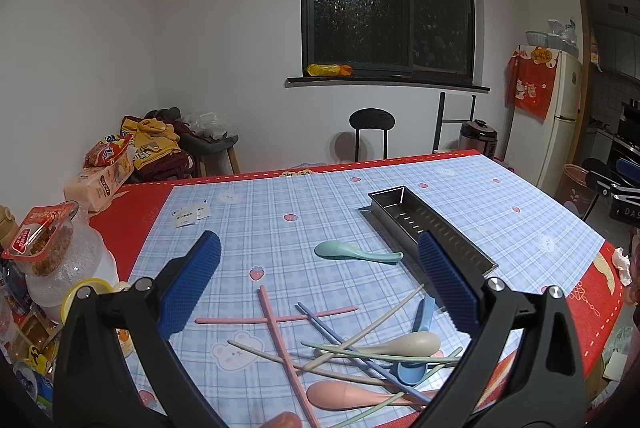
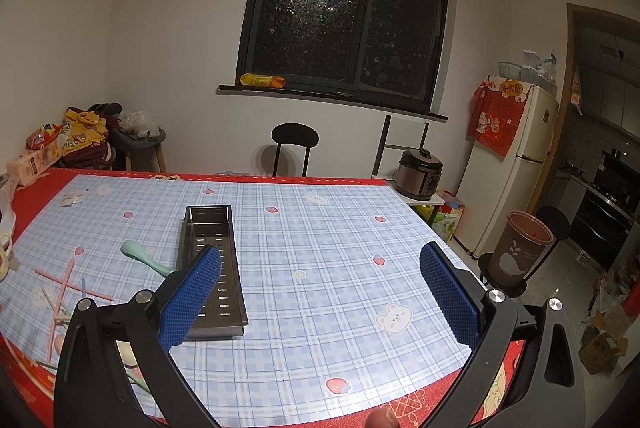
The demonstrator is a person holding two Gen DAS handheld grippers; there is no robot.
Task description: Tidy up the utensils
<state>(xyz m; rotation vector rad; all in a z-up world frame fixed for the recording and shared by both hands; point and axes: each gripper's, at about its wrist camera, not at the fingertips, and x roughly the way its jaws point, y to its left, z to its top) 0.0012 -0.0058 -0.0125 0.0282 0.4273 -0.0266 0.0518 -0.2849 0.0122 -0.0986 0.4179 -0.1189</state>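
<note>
A long steel drainer tray (image 1: 424,224) (image 2: 212,260) lies empty on the plaid table mat. A green spoon (image 1: 352,253) (image 2: 146,257) rests just left of it. Nearer me lies a loose pile of utensils: pink chopsticks (image 1: 276,320) (image 2: 64,282), blue chopsticks (image 1: 340,336), pale green chopsticks (image 1: 384,358), a beige spoon (image 1: 404,345), a blue spoon (image 1: 420,324) and a pink spoon (image 1: 352,394). My left gripper (image 1: 320,260) hovers open above the pile, nothing between its blue pads. My right gripper (image 2: 320,264) hangs open over bare mat, right of the tray.
Snack jars, a tissue pack (image 1: 100,184) and cups crowd the table's left edge. Small paper cards (image 1: 192,216) lie on the mat at the far left. A black chair (image 2: 294,148) stands behind the table. A rice cooker (image 2: 418,174), fridge (image 2: 512,168) and bin (image 2: 520,252) stand to the right.
</note>
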